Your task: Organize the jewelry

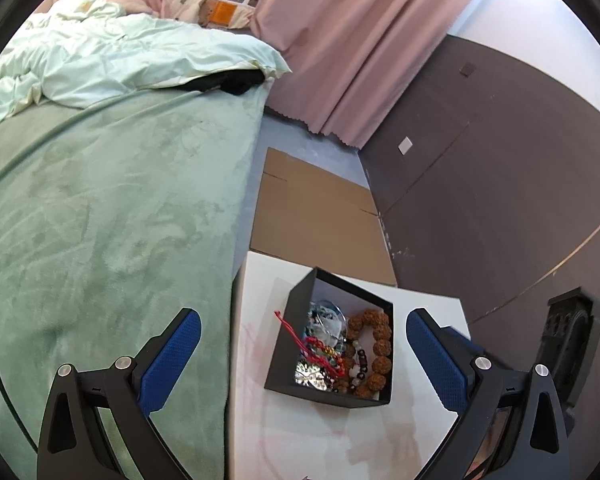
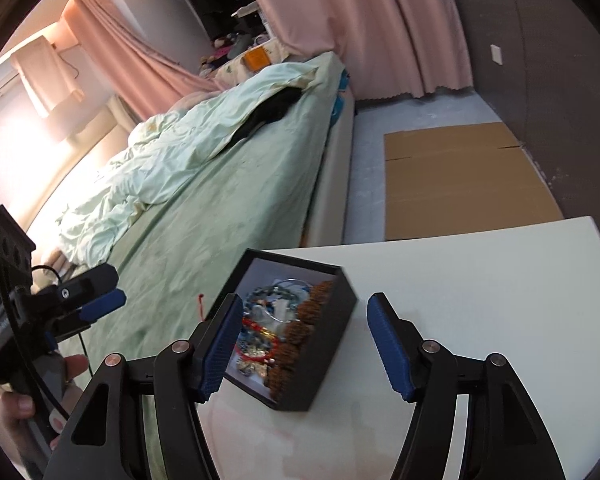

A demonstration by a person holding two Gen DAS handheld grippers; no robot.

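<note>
A black open box (image 1: 296, 312) sits on a white table (image 1: 260, 420). It holds a brown bead bracelet (image 1: 376, 352), red cords (image 1: 300, 336), and silver and dark bead pieces (image 1: 328, 320). One red cord hangs over the box's left wall. My left gripper (image 1: 300, 344) is open and empty, above the box. In the right wrist view the box (image 2: 332, 336) lies between the open fingers of my right gripper (image 2: 300, 340), which holds nothing. The brown beads (image 2: 300, 332) show there too. The left gripper (image 2: 100, 304) appears at the left, over the bed.
A bed with a green cover (image 1: 100, 220) and a pale duvet (image 1: 120, 60) borders the table's left side. Flat cardboard (image 1: 316, 212) lies on the floor beyond the table. Pink curtains (image 1: 340, 40) and a dark wall (image 1: 500, 180) stand behind.
</note>
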